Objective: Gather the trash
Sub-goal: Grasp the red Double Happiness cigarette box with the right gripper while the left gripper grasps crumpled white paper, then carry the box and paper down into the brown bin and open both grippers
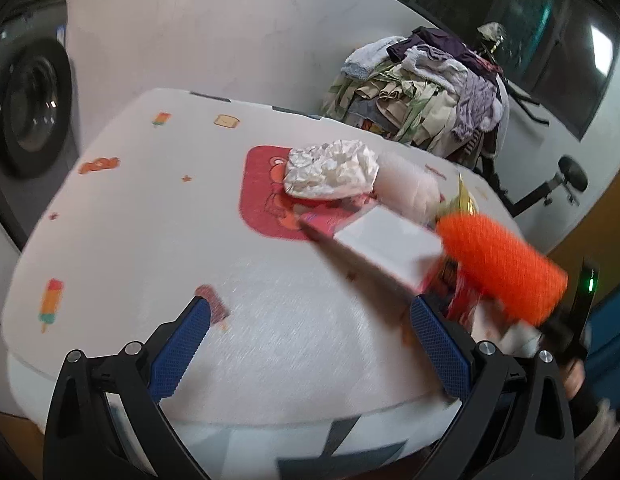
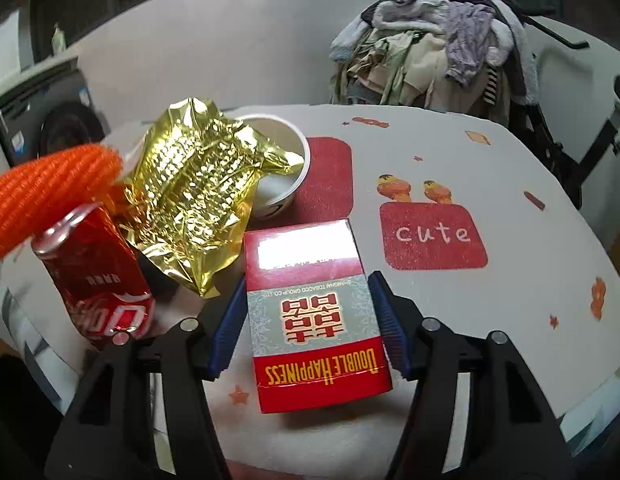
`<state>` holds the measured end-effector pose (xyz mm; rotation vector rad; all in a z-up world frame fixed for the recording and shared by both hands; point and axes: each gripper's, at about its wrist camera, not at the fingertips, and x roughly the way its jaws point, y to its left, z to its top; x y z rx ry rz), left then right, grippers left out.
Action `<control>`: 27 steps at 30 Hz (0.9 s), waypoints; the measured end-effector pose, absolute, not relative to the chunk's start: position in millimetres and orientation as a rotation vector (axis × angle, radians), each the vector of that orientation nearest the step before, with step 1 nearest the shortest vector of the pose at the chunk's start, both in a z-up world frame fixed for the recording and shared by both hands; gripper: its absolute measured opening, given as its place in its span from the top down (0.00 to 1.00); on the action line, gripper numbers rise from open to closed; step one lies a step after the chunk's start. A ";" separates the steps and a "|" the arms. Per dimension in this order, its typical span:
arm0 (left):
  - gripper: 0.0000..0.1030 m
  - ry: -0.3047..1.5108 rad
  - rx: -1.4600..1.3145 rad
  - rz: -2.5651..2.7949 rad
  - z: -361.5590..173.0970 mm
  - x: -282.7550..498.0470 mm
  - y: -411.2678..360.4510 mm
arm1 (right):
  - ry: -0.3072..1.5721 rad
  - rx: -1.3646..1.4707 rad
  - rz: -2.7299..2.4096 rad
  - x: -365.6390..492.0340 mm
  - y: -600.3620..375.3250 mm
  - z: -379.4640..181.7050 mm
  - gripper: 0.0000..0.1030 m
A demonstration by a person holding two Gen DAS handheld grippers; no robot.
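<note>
The right wrist view shows a red and grey cigarette box [image 2: 314,312] lying on the patterned tablecloth [image 2: 510,312]. My right gripper [image 2: 307,280] has its blue pads against the box's two long sides. A red cola can [image 2: 97,280] leans left of it. A crumpled gold wrapper [image 2: 193,196] lies partly over a white bowl [image 2: 293,184]. In the left wrist view my left gripper [image 1: 310,308] hangs open over bare cloth with nothing between its pads. A crumpled white paper wad [image 1: 330,176] lies ahead of it on a red patch.
An orange ribbed thing [image 2: 49,192] lies over the can and shows blurred at the right [image 1: 502,268]. A heap of clothes [image 2: 438,48] stands behind the table. A washing machine [image 1: 29,108] is at the far left. The table edge [image 1: 269,420] runs just below the left gripper.
</note>
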<state>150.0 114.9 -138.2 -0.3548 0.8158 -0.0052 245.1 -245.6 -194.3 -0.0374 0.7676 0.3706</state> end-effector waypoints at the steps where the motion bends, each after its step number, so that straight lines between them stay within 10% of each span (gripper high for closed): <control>1: 0.06 0.819 -0.375 -0.014 -136.8 157.9 117.0 | 0.763 -0.028 0.369 243.6 -245.4 -193.7 0.41; 13: 0.30 0.922 -0.663 -0.052 -175.3 291.2 154.6 | 0.728 0.028 0.381 227.5 -251.6 -186.7 0.41; 23: 0.31 0.969 -0.700 0.010 -208.4 360.5 154.4 | 0.755 0.025 0.380 227.9 -259.4 -193.5 0.41; 27: 0.63 0.977 -0.673 0.060 -207.8 360.3 156.8 | 0.777 0.051 0.380 227.8 -263.3 -197.0 0.41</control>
